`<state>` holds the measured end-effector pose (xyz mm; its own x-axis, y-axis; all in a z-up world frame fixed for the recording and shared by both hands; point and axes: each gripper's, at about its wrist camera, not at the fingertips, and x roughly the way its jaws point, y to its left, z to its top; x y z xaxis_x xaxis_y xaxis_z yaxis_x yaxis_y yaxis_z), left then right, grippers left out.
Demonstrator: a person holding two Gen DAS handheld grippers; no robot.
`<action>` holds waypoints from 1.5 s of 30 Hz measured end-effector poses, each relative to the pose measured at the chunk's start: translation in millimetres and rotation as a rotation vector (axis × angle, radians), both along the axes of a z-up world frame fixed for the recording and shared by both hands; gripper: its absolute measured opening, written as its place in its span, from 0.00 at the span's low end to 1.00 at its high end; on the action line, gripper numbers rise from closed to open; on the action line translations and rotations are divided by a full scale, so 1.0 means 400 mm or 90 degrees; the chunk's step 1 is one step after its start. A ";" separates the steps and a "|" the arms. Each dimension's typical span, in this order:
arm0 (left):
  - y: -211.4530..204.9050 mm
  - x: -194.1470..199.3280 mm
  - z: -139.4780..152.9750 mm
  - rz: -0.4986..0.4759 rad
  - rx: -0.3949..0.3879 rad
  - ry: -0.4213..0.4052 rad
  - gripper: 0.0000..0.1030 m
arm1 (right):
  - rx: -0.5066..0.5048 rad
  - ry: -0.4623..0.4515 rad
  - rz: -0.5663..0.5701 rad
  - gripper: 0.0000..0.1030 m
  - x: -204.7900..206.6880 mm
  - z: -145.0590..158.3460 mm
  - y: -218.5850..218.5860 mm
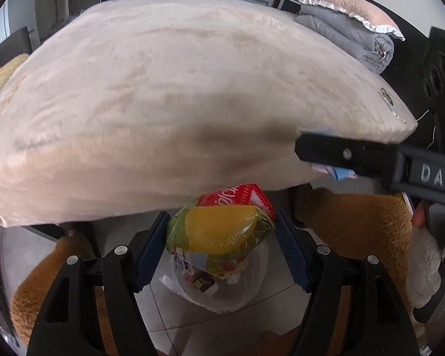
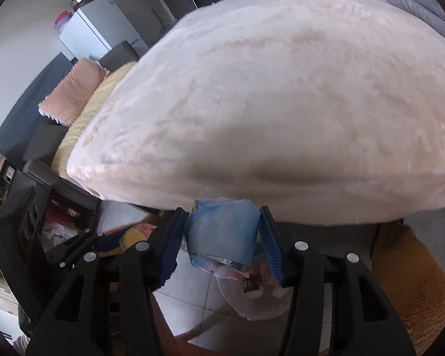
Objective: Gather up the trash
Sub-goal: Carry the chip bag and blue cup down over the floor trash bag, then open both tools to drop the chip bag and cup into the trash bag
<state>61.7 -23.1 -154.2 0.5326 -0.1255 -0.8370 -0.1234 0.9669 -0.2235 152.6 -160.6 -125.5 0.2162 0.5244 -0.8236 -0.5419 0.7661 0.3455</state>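
Note:
My left gripper (image 1: 222, 218) is shut on a crumpled yellow, green and red snack packet (image 1: 219, 233), its blue pads pressing both sides. Under it a clear plastic bag (image 1: 222, 287) holding wrappers lies on the tiled floor. My right gripper (image 2: 222, 212) is shut on a crumpled blue wrapper (image 2: 222, 234) above the same clear bag (image 2: 252, 296). In the left wrist view one black finger (image 1: 341, 154) of the right gripper reaches in from the right with the blue wrapper (image 1: 339, 174) under it. At the left of the right wrist view the yellow packet (image 2: 135, 234) shows.
A big beige cushion (image 1: 178, 103) fills the space just beyond both grippers. A folded grey blanket (image 1: 350, 35) and a pink pillow (image 2: 71, 92) lie further back. Orange-brown furry seats (image 1: 356, 225) flank the tiled floor (image 1: 169, 314). A gloved hand (image 1: 424, 255) holds the right gripper.

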 end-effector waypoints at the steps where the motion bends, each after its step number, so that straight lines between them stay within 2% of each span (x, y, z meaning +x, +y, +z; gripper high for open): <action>1: 0.001 0.003 -0.008 -0.001 -0.003 0.004 0.68 | -0.007 0.003 0.003 0.49 -0.004 -0.011 -0.002; 12: -0.011 0.020 -0.134 -0.008 -0.045 0.066 0.68 | -0.077 0.065 -0.005 0.49 -0.015 -0.151 -0.058; 23: -0.023 0.040 -0.245 -0.017 -0.073 0.130 0.68 | -0.106 0.126 -0.023 0.49 0.011 -0.273 -0.083; 38: -0.019 0.076 -0.417 -0.029 -0.114 0.247 0.68 | -0.145 0.225 -0.056 0.49 0.037 -0.455 -0.106; 45: -0.016 0.074 -0.492 -0.034 -0.102 0.324 0.68 | -0.132 0.287 -0.106 0.49 0.042 -0.548 -0.124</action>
